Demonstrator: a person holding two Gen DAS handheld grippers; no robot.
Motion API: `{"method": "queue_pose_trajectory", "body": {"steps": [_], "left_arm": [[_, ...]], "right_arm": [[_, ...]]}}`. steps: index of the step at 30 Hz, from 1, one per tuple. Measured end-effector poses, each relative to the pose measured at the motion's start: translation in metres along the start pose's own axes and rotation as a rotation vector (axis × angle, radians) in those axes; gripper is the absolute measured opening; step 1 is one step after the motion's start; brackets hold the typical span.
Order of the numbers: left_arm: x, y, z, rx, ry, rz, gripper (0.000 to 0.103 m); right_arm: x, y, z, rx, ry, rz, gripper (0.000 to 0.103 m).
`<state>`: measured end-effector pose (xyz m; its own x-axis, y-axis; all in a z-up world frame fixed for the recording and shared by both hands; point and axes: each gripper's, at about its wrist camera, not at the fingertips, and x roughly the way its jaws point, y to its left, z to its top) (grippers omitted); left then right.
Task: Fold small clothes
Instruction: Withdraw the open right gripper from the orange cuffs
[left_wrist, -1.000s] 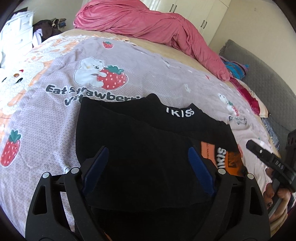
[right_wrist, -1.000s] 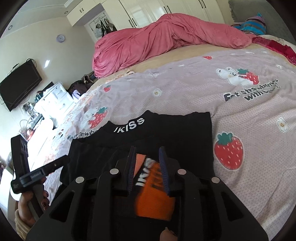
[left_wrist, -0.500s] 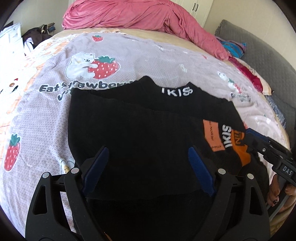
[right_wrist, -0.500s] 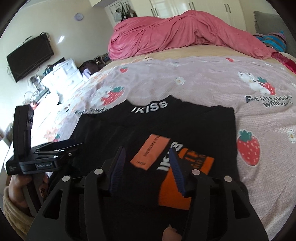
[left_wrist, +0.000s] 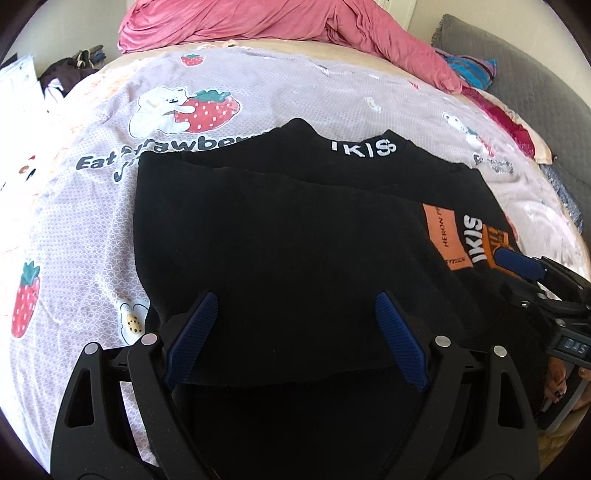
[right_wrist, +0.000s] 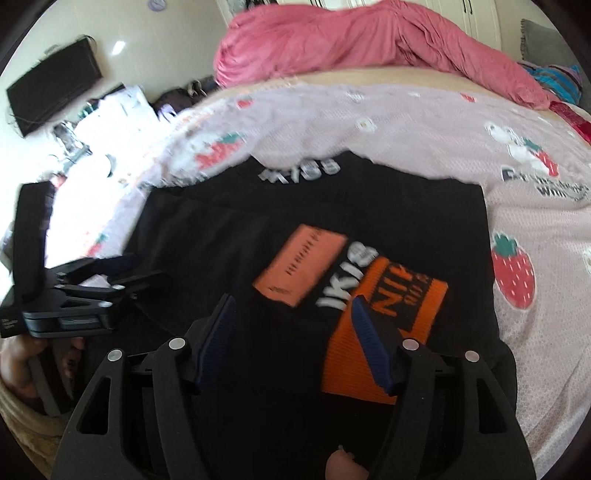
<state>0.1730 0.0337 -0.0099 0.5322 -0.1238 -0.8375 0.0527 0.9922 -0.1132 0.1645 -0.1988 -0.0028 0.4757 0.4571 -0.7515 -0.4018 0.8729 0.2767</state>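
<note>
A black garment with a white "IKISS" collar and orange patches lies flat on the bed, its lower part folded up over the upper. My left gripper is open above the near left of the garment, holding nothing. My right gripper is open above the orange patches, near the garment's right side, holding nothing. Each gripper shows in the other's view, the right one at the right edge and the left one at the left edge.
The bed has a lilac strawberry-print cover. A pink duvet is heaped at the far side. A grey headboard is at the right. A wall TV and cluttered furniture stand left of the bed.
My right gripper has opened and let go of the orange-patched sleeve, which now lies flat on the garment. Both grippers have moved forward over the garment.
</note>
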Motion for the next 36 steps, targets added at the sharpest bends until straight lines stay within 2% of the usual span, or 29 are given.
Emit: {"method": "queue_pose_trajectory", "body": {"steps": [2,4,12,19,25,26,28,33,36], "left_arm": [[0.000,-0.001,-0.001,0.008,0.002,0.005,0.080],[0.001,-0.001,-0.001,0.010,0.003,0.006,0.080],[-0.002,0.000,0.000,-0.002,-0.003,-0.006,0.081],[-0.006,0.001,-0.001,-0.011,-0.008,-0.019,0.081],[-0.012,0.003,-0.001,-0.024,-0.021,-0.036,0.084],[-0.014,0.004,0.000,-0.028,-0.027,-0.040,0.084],[-0.017,0.004,0.000,-0.032,-0.036,-0.040,0.085],[-0.028,0.008,0.002,-0.049,-0.069,-0.063,0.093],[-0.034,0.010,0.001,-0.053,-0.088,-0.046,0.093]], "right_arm": [[0.010,-0.004,-0.003,0.004,0.041,-0.020,0.064],[0.012,-0.003,-0.005,-0.003,0.046,-0.024,0.064],[0.004,-0.003,-0.004,0.007,0.018,-0.003,0.067],[-0.003,-0.003,-0.003,0.018,0.000,0.008,0.076],[-0.007,-0.004,-0.001,0.026,-0.013,0.010,0.077],[-0.008,-0.004,-0.001,0.030,-0.015,0.012,0.078],[-0.010,-0.006,-0.001,0.042,-0.023,0.017,0.087],[-0.019,-0.009,0.002,0.054,-0.057,0.023,0.092],[-0.025,-0.010,0.003,0.054,-0.087,0.022,0.095]]}}
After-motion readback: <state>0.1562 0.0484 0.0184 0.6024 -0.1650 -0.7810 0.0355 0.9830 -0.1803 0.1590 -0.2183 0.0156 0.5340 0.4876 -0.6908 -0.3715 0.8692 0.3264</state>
